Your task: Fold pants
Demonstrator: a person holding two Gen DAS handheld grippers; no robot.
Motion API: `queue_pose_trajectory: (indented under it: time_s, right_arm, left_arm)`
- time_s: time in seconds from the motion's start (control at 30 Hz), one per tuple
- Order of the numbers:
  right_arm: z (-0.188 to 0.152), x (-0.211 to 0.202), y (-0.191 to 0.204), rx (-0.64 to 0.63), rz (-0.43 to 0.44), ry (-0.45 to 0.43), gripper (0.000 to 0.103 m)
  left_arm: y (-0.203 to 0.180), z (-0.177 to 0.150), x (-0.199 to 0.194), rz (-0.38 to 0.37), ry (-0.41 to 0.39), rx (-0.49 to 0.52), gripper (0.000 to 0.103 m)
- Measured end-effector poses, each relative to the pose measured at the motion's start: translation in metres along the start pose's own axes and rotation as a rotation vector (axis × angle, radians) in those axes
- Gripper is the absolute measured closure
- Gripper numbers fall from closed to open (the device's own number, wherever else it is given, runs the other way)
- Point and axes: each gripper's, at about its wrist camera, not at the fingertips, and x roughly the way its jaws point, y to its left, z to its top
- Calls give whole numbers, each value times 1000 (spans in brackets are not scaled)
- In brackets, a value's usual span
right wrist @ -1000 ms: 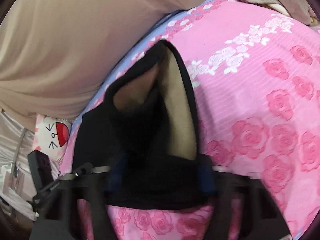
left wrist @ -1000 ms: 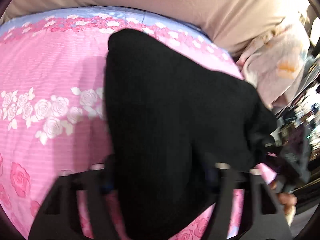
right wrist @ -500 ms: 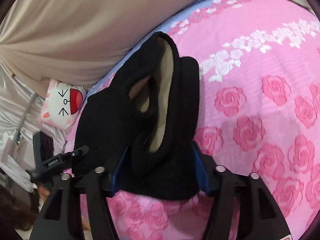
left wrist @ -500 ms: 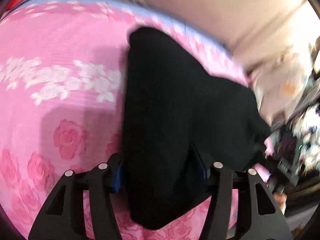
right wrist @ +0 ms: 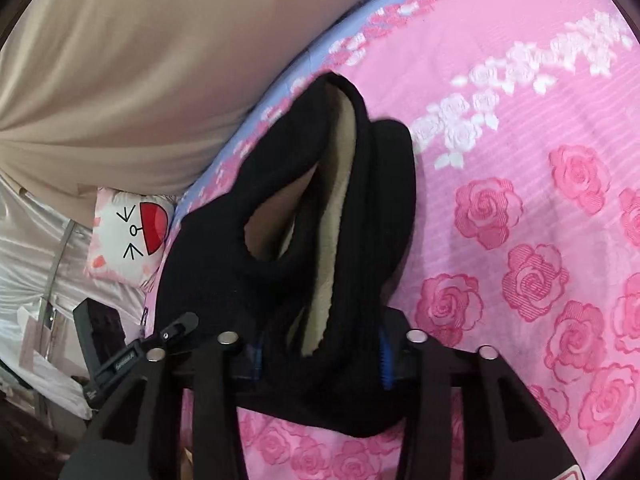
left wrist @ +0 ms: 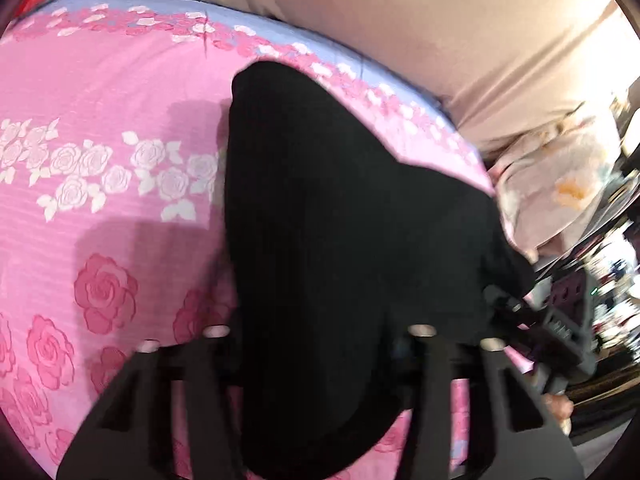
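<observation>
The black pants [left wrist: 340,220] with a beige fleece lining [right wrist: 336,208] hang over a pink rose-print bed sheet [left wrist: 100,208]. My left gripper [left wrist: 320,344] is shut on one part of the black fabric, which fills the gap between its fingers. My right gripper [right wrist: 320,356] is shut on the waistband end of the pants [right wrist: 352,280], where the open waist shows the lining. Both hold the pants lifted a little above the sheet. The other gripper shows at the right edge of the left wrist view [left wrist: 560,328] and at the lower left of the right wrist view [right wrist: 120,356].
A beige headboard or cushion [left wrist: 400,20] runs along the far edge of the bed. A white cat-face pillow [right wrist: 128,236] lies beside the bed at left in the right wrist view. A pale floral cloth [left wrist: 560,192] and clutter lie at the bed's right side.
Both grippers have shifted with the pants held; the view tilts and the pants hang slightly farther over the sheet. The grips have not changed.
</observation>
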Motion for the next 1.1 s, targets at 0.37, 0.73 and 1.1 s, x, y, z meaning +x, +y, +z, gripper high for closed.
queue_pose_trajectory:
  time_s: [0.37,0.73,1.1]
  right_arm:
    - [87,-23,92,-260,63,-165,69]
    - [197,12,146,-409,91,-309,69]
    - [239,89,126,-398,12,-264,69]
  left_arm:
    - [-57,88,-59,51,-270,234,72]
    - [-82,186,-58,204,-470,357,72]
    - [-57,238,18,298,-412,369,72]
